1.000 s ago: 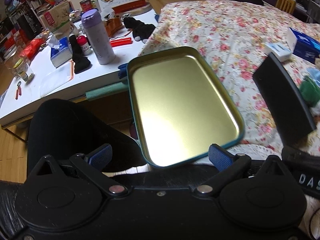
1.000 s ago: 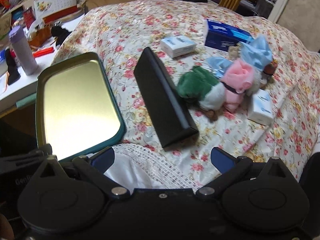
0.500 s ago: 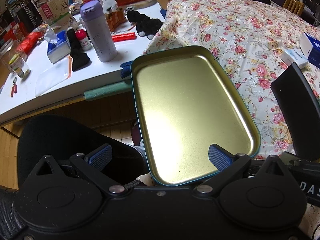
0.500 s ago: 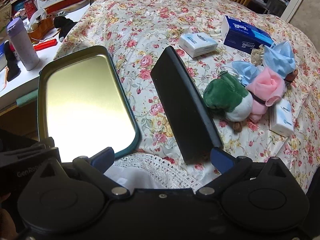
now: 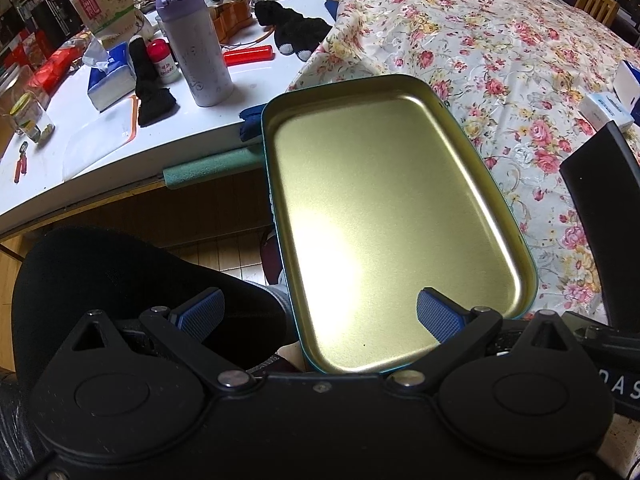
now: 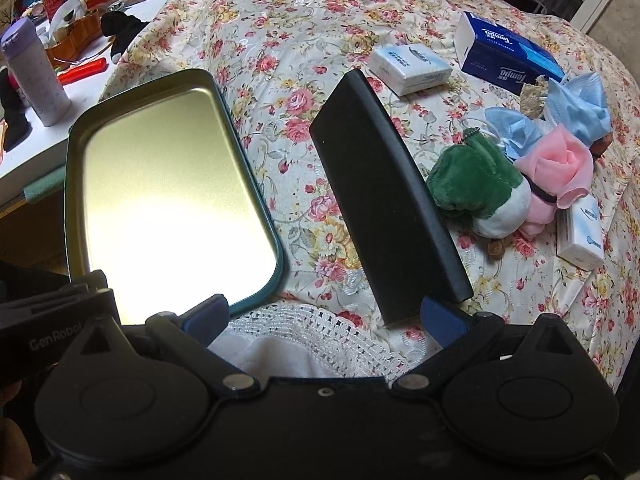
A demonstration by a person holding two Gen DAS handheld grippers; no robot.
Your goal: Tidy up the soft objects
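The gold metal tray (image 5: pixel 384 208) with its teal outer rim served as the landmark: it lay on the near corner of the floral bedspread (image 5: pixel 500 52), part of it overhanging the edge beside the white table (image 5: pixel 120 148), and it held nothing. The left gripper (image 5: pixel 320 314) hung over the tray's near end with its blue-padded fingers (image 5: pixel 438 314) spread wide and nothing between them. The right gripper (image 6: pixel 326 318) was just right of the tray's near corner, likewise spread apart and empty, above a patch of white lace cloth (image 6: pixel 304 332).

Right of the tray stood a black case (image 6: pixel 384 216), lying lengthwise on the bedspread and apart from the tray. Further right of the tray, beyond the case, the soft things sat in a loose cluster: a green and white plush toy (image 6: pixel 480 196), touching a rolled pink cloth (image 6: pixel 560 168), with light blue face masks (image 6: pixel 576 104) behind them. None of these was in the tray. A small white tissue pack (image 6: pixel 412 64) and a blue tissue box (image 6: pixel 508 56) lay beyond the tray's far right, and another white pack (image 6: pixel 584 236) lay past the plush.

Left of the tray, on the table, stood a lilac flask (image 5: pixel 196 44).
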